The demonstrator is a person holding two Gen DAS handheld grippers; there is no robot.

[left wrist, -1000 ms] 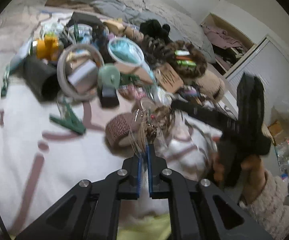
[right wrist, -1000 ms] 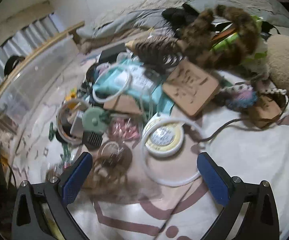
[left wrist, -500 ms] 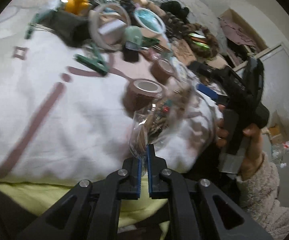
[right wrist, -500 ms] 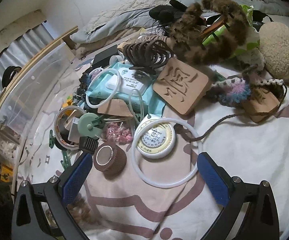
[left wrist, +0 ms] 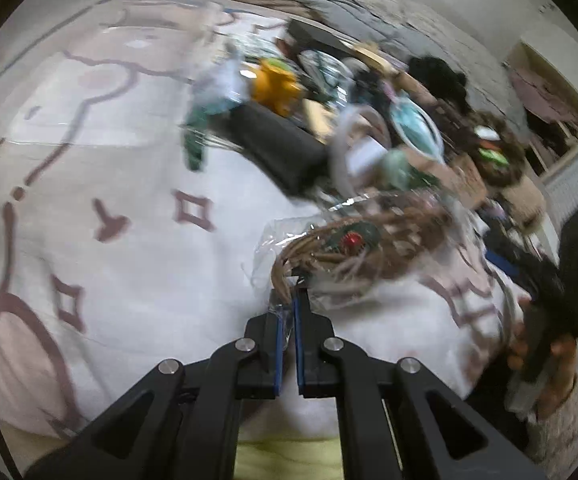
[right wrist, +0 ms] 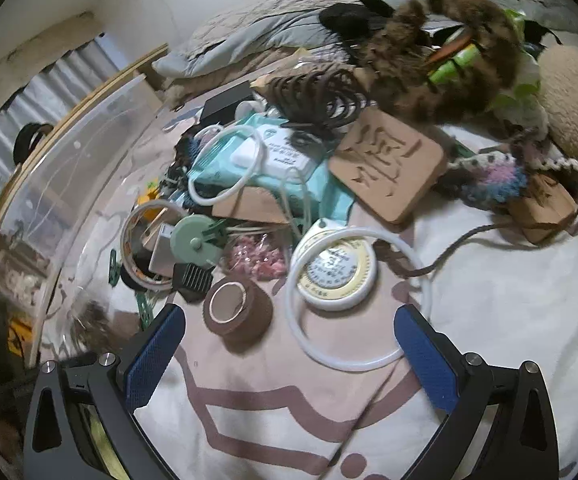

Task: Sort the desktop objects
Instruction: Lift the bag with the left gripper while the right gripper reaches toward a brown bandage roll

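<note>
My left gripper (left wrist: 289, 308) is shut on the edge of a clear plastic bag (left wrist: 353, 248) of brown straw-like pieces with a red and green bit inside. The bag hangs above the patterned white cloth (left wrist: 129, 280), apart from the blurred pile of small objects (left wrist: 329, 128) behind it. My right gripper (right wrist: 289, 344) stands open above the cloth with nothing between its fingers. Just beyond it lie a brown tape roll (right wrist: 237, 310) and a white ring (right wrist: 357, 296) around a round yellow-and-white case (right wrist: 335, 272). A hand holds the right gripper (left wrist: 549, 280) at the left wrist view's right edge.
A clear plastic bin wall (right wrist: 69, 184) curves along the left of the pile. Further back lie a teal wipes pack (right wrist: 273, 160), a carved wooden square (right wrist: 389, 164), a furry brown loop (right wrist: 449, 40) and a green disc (right wrist: 193, 240). Pillows (right wrist: 269, 28) lie behind.
My left gripper has lifted the bag off the pile and carried it leftward, uncovering the brown tape roll. The right gripper has stayed in place, open.
</note>
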